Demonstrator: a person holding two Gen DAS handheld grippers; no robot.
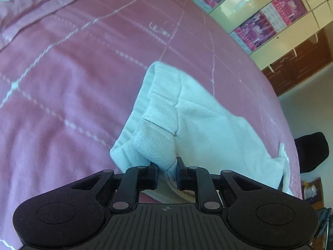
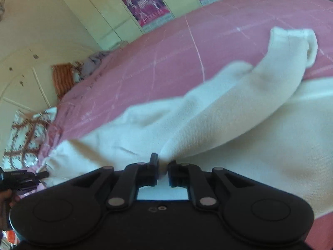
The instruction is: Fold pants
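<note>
White pants (image 1: 199,120) lie on a pink bedspread (image 1: 72,66). In the left wrist view my left gripper (image 1: 167,169) is shut on a bunched fold of the pants and holds it above the bed. In the right wrist view the pants (image 2: 218,125) spread across the bedspread (image 2: 166,52), with one leg end (image 2: 295,41) curling up at the far right. My right gripper (image 2: 163,167) is shut on an edge of the pants close to the camera. The other gripper (image 2: 18,177) shows at the far left edge.
Cream wardrobe doors with pink posters (image 1: 268,18) stand beyond the bed. A patterned pillow (image 2: 25,137) and an orange cloth (image 2: 62,77) lie at the bed's left side. A dark object (image 1: 312,152) sits past the bed's right edge.
</note>
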